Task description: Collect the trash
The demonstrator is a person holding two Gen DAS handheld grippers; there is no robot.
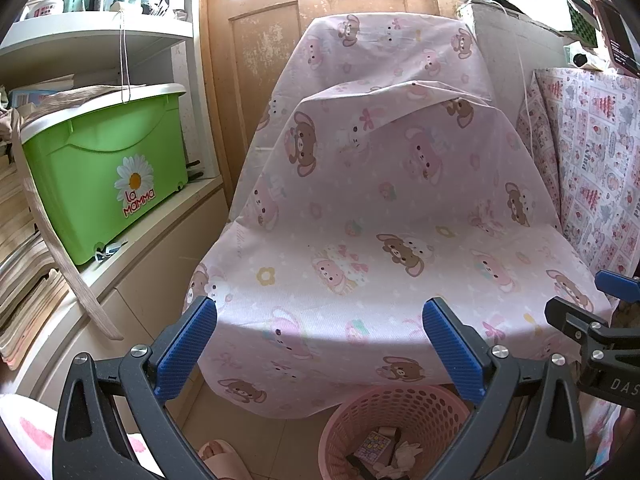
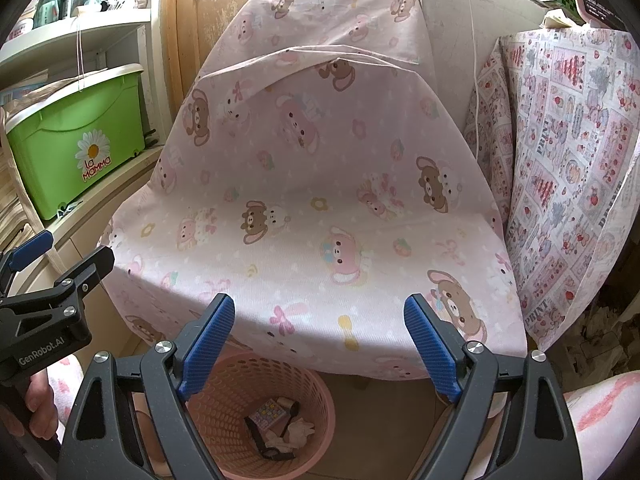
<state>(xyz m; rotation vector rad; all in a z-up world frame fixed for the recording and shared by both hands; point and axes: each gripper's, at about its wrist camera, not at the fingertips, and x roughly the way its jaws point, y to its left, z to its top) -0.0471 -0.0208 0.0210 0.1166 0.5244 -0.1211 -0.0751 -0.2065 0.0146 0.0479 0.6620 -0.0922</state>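
A pink mesh waste basket [image 1: 400, 412] [image 2: 296, 384] stands on the floor in front of a chair draped in pink bear-print cloth [image 1: 380, 240] [image 2: 312, 208]. In the basket lie crumpled tissue [image 2: 296, 430], a small printed card [image 2: 269, 407] and a dark strap. My left gripper [image 1: 320, 316] is open and empty, above the chair's front edge. My right gripper [image 2: 320, 312] is open and empty too, above the basket and seat edge. Each gripper shows in the other's view, the right one [image 1: 580, 300] at the right edge and the left one [image 2: 68, 256] at the left edge.
A green storage box [image 1: 108, 168] [image 2: 76, 136] sits on a white shelf unit at left. A table under patterned cloth [image 1: 592, 168] [image 2: 560, 168] stands at right. A wooden door [image 1: 264, 40] is behind the chair. A slippered foot [image 1: 220, 456] is on the tiled floor.
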